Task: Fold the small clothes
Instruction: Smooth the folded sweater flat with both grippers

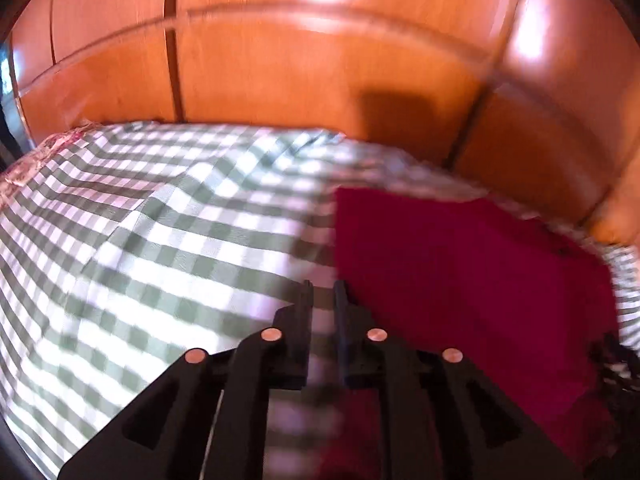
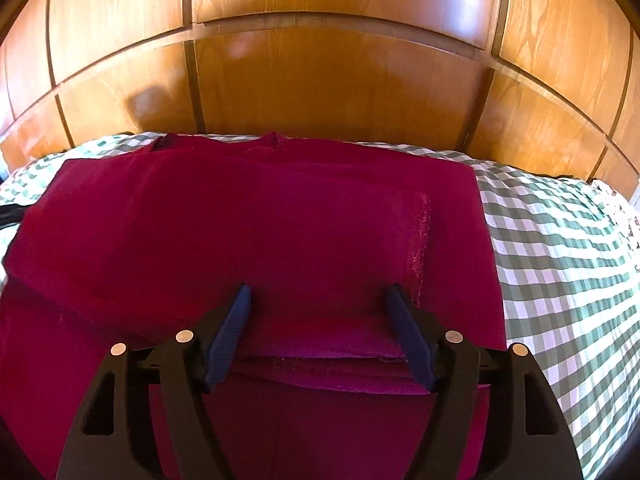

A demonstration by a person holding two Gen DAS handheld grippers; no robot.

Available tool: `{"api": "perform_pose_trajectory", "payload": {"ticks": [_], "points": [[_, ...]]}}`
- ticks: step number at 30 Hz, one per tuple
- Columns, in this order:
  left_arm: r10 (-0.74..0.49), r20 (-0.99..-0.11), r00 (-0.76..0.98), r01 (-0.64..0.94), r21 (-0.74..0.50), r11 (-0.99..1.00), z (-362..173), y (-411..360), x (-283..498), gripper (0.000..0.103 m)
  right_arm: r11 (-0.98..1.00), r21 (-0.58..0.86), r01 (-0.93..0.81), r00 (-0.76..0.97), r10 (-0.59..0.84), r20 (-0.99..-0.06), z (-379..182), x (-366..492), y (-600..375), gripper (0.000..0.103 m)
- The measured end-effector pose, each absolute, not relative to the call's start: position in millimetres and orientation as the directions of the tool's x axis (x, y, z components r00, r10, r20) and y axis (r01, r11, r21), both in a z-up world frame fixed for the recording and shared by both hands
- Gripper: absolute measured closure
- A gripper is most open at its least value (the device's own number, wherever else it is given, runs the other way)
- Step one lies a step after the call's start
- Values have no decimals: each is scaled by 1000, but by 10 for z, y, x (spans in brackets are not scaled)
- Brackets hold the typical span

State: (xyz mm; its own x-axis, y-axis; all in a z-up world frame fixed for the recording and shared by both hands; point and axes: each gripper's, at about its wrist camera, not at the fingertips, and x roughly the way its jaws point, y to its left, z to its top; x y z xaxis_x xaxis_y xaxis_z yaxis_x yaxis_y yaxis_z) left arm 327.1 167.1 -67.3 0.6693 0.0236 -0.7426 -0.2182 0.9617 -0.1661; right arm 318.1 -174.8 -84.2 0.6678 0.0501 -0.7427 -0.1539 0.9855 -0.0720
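Note:
A dark red garment [image 2: 256,232] lies flat on the green and white checked cloth [image 2: 560,256], partly folded, with a folded edge near the front. My right gripper [image 2: 320,300] is open just above its near part, with nothing between the fingers. In the left wrist view the garment [image 1: 460,272] lies to the right. My left gripper [image 1: 323,286] is nearly shut with a narrow gap and holds nothing, over the checked cloth [image 1: 160,240] at the garment's left edge. The left view is blurred.
A wooden panelled headboard or wall [image 2: 328,80] stands right behind the cloth's far edge. A patterned fabric [image 2: 624,220] shows at the far right. Something dark [image 1: 616,356] lies at the right edge of the left wrist view.

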Motion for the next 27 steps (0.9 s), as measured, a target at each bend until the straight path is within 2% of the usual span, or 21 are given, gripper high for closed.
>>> {"api": "perform_pose_trajectory", "payload": {"ticks": [1,2,4,7,9,12,14,15,22,25,26,27], "points": [[6,-725,688,-189,-171,967,-623,1599,3190,89,986,-69,-153,667,52,-743,-844,3181,-1755,33],[-29,-710,704,-137,-176,975,-587,1477,3077,78,986,-68,-153,668,52,-743,-838,3180,-1756,33],[-54,-718,694,-73,-144,987,-620,1317,2955,70,986,-66,-153,668,54,-742,-841,3183,-1757,33],[44,-781,623,-71,0,997,-908,1154,2984,70,987,-52,-154,667,65,-742,-852,3187,-1769,32],[65,-766,639,-82,17,996,-899,1140,2955,70,987,-32,-154,663,80,-744,-857,3198,-1797,32],[62,-769,637,-119,-18,993,-797,1159,2907,70,988,-11,-155,660,95,-745,-862,3201,-1823,32],[68,-751,657,-122,-17,992,-715,1154,2807,57,988,-7,-155,660,98,-745,-864,3199,-1821,32],[77,-743,665,-124,-8,992,-679,1140,2722,54,988,-7,-154,660,98,-745,-863,3198,-1817,32],[43,-721,692,-110,-46,993,-483,1098,2251,50,989,-32,-147,666,75,-743,-857,3174,-1776,29],[40,-717,696,-108,-50,993,-456,1109,2145,48,988,-51,-148,664,61,-745,-809,3151,-1757,22],[42,-716,697,-111,-49,993,-450,1117,2086,48,989,-67,-131,665,38,-746,-787,3132,-1757,10],[44,-714,698,-112,-48,993,-441,1116,2028,47,991,-74,-109,669,18,-743,-759,3097,-1774,6]]}}
